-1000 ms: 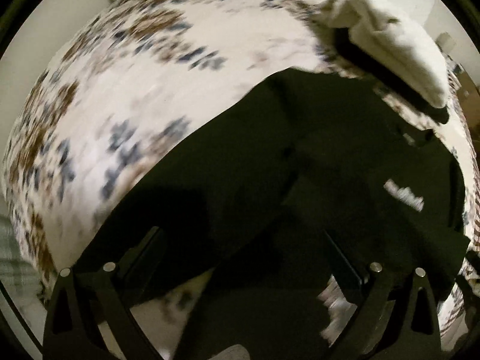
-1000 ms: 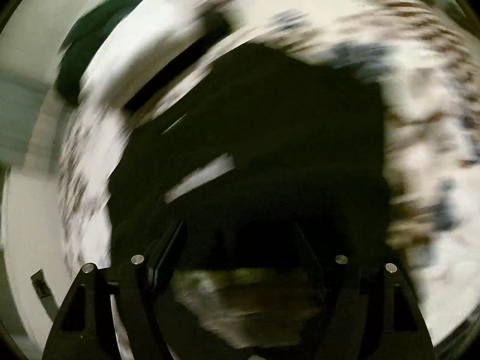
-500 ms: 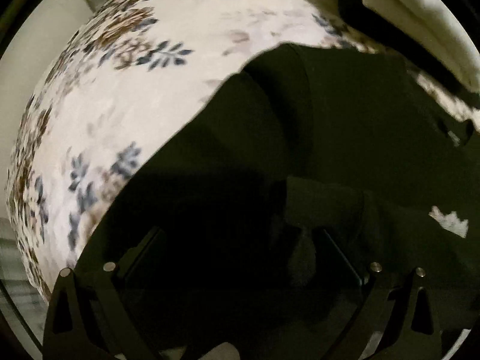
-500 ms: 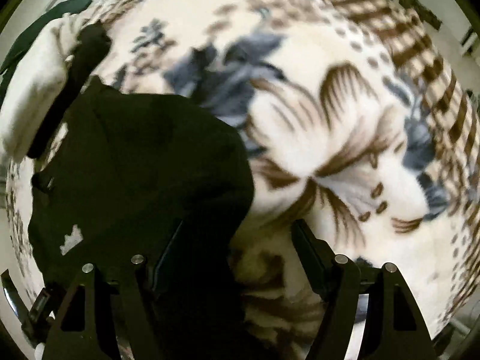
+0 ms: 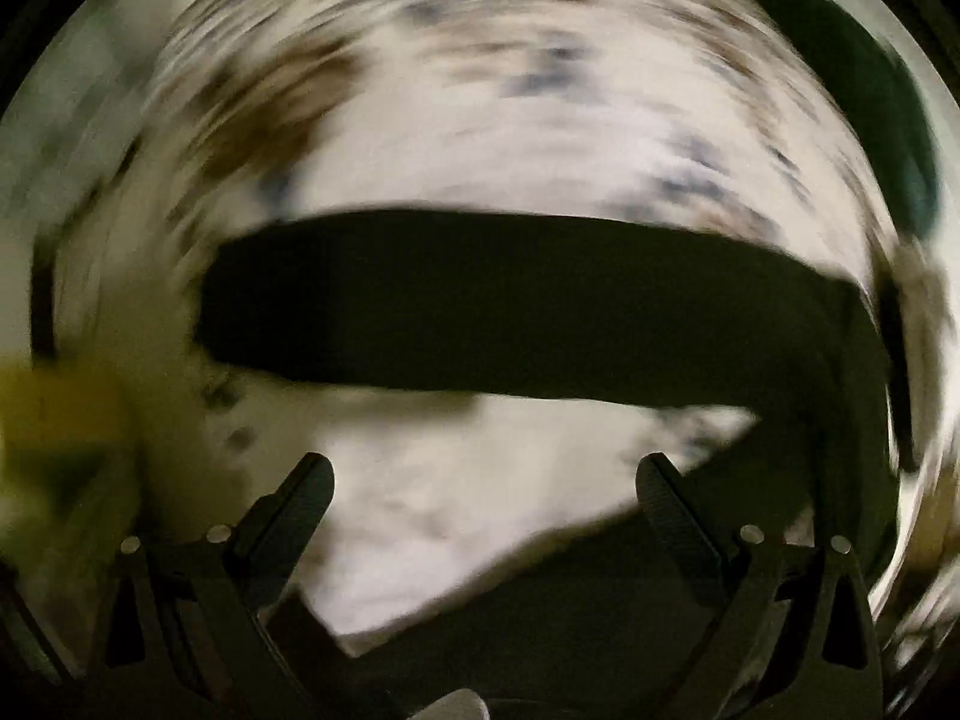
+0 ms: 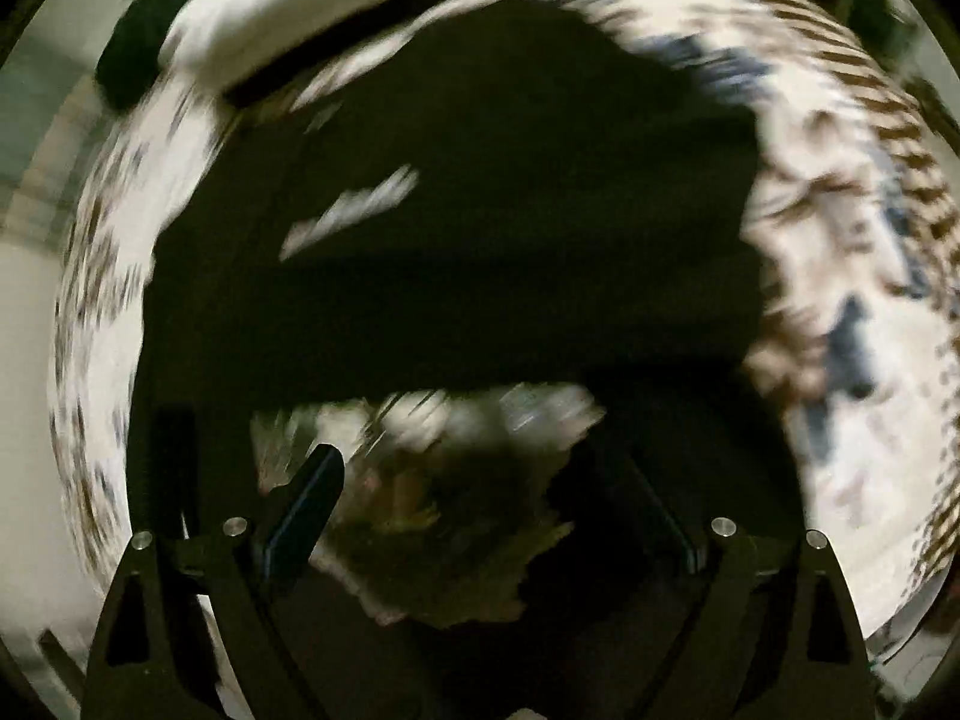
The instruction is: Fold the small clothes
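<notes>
Black cloth garment (image 5: 528,306), the small piece of clothing being folded, lies on a cream bedspread with blue and brown flowers (image 5: 480,132). Both views are smeared by motion, so fine detail cannot be told.

In the left wrist view the garment shows as a dark band running across the middle of the bedspread, from left of centre to the right edge, where it bends down and spreads along the bottom right. A patch of bare bedspread lies between that band and the left claw (image 5: 483,474). The left claw's jaws stand wide apart with nothing between them; its right finger (image 5: 672,516) is over the lower dark cloth, though whether it touches cannot be told. A dark green cloth (image 5: 882,96) sits at the upper right edge.

In the right wrist view a folded white cloth (image 6: 300,6) lies at the upper left, just beside the garment. The garment fills the centre, with a blurred white mark (image 6: 348,210) on its left half. The right claw (image 6: 492,480) has just been opening; its jaws are spread wide over a shadowed patch of bedspread, holding nothing.
</notes>
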A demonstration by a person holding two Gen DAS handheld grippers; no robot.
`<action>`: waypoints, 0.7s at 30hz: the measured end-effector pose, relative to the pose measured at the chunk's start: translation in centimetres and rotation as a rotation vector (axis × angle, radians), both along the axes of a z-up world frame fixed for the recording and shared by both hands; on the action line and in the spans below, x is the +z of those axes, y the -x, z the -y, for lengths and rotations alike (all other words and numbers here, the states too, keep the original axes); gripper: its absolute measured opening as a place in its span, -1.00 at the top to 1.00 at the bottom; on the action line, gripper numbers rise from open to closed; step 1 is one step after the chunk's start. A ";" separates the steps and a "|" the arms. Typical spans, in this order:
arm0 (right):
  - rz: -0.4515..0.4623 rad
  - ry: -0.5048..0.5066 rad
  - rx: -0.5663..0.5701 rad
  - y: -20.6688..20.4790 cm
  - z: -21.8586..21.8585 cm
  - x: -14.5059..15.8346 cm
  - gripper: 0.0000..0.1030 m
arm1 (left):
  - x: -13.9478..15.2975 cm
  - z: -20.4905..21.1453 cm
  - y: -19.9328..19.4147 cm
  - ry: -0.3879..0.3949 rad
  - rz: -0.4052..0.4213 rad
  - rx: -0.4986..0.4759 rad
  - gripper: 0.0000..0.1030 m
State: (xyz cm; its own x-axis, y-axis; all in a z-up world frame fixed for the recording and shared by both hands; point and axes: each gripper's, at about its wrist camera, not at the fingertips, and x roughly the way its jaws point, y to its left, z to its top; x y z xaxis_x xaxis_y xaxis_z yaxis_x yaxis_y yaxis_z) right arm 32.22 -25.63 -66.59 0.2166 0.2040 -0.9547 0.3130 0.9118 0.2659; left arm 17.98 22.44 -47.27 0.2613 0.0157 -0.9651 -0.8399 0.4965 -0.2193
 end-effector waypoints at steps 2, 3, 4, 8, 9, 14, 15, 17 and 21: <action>0.001 0.011 0.065 1.2 -3.2 -0.2 -0.81 | -1.8 -2.1 3.5 0.044 0.027 0.154 -1.00; 0.002 0.017 0.090 1.7 -4.3 -0.4 -0.81 | -2.9 -3.0 5.0 0.087 0.060 0.238 -1.00; 0.005 0.020 0.105 2.0 -5.0 -0.3 -0.81 | -3.7 -3.6 5.9 0.117 0.088 0.295 -1.00; 0.020 0.034 0.151 1.9 -7.4 0.3 -0.81 | -7.3 -5.4 8.2 0.237 0.195 0.503 -1.00; 0.023 0.035 0.156 2.1 -7.6 0.6 -0.81 | -8.0 -5.6 8.1 0.258 0.223 0.538 -1.00; 0.031 0.053 0.146 3.8 -7.5 1.6 -0.81 | -8.6 -5.9 7.3 0.242 0.267 0.660 -1.00; 0.029 0.051 0.138 3.8 -7.2 1.9 -0.81 | -8.5 -5.9 7.1 0.232 0.264 0.669 -1.00; 0.027 0.044 0.122 2.6 -5.2 2.2 -0.81 | -8.0 -5.9 7.0 0.238 0.306 0.683 -0.99; 0.022 0.027 0.103 -2.7 -6.7 1.9 -0.81 | -7.2 -4.8 7.2 0.335 0.420 0.672 -0.91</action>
State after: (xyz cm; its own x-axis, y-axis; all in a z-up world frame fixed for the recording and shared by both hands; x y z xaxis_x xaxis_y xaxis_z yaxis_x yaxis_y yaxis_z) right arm 34.89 -18.95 -64.65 0.2169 0.2004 -0.9554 0.2119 0.9457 0.2464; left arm 10.78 27.24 -54.47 0.6355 0.0267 -0.7716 -0.7485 -0.2236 -0.6242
